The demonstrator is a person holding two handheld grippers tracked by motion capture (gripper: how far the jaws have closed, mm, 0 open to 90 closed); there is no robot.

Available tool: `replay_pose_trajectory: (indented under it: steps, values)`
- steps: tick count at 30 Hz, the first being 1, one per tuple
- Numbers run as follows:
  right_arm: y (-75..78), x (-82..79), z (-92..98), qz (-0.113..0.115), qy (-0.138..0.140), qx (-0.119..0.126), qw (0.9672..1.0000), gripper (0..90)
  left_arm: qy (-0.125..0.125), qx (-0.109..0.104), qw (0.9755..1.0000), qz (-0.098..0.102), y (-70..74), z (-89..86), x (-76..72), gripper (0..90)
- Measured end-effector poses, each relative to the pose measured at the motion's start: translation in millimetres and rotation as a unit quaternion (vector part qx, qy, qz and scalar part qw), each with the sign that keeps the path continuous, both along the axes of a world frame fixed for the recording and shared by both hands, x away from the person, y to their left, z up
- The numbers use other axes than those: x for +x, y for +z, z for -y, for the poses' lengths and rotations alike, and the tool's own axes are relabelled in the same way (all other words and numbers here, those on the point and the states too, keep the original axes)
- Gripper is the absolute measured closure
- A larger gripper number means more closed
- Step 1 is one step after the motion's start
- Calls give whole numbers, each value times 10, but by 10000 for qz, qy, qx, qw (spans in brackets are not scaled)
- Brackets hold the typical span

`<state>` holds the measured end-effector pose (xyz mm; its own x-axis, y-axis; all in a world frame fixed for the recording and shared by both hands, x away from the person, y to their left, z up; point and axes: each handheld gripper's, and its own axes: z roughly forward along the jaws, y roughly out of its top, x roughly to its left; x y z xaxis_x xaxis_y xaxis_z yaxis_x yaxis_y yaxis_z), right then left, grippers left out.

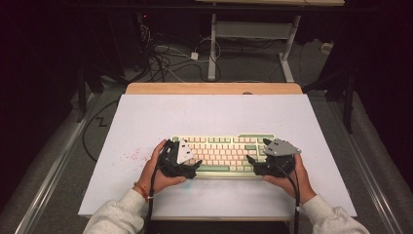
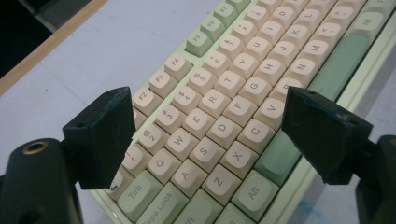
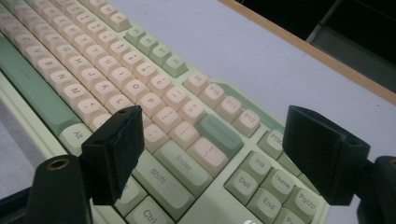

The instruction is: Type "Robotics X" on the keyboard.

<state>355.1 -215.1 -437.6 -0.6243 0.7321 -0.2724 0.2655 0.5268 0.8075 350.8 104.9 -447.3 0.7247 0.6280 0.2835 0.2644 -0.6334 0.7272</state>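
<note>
— Where does the keyboard point(image 1: 224, 155) sit?

— Flat on the white surface point(image 1: 160, 114), towards the near edge and about midway between left and right, long side running left to right.

— And the claws?

— The left claw point(image 1: 191, 165) hovers over the keyboard's left end, the right claw point(image 1: 252, 163) over its right end. Both have their jaws spread apart with nothing between them — in the left gripper view the letter keys show through the gap, in the right gripper view the Enter and Shift keys.

— Which step is this, do you think?

— It looks like a pause over the keyboard with no grip on it, either a release or the run-up to a grasp. I'd judge the next move calls for each claw to settle on a keyboard end and close evenly.
</note>
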Motion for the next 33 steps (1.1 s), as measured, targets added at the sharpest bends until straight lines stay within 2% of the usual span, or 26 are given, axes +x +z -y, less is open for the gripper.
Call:
replay_pose_trajectory:
  steps: [5, 6, 13, 16, 22, 33]
  values:
    - [10, -9, -26, 76, -2, -163, 9998, 209, -49, 40, 10000, 68, 3, 15, -17, 164]
    - [12, -15, -31, 87, -13, -150, 9998, 236, -23, 70, 9999, 96, 3, 16, -20, 164]
    - [46, -45, -39, 183, 0, -156, 9997, 209, 10, 44, 9997, 220, 58, -21, -46, 166]
    - [54, -58, -48, 239, -22, -226, 9995, 209, -3, 147, 9995, 284, 82, -34, -70, 188]
    - [58, -100, -79, 307, 13, -312, 9990, 212, -1, 177, 9994, 301, 99, -69, -89, 187]
    - [94, -154, -48, 354, 29, -281, 9990, 212, -27, 298, 9989, 364, 107, -133, -159, 186]
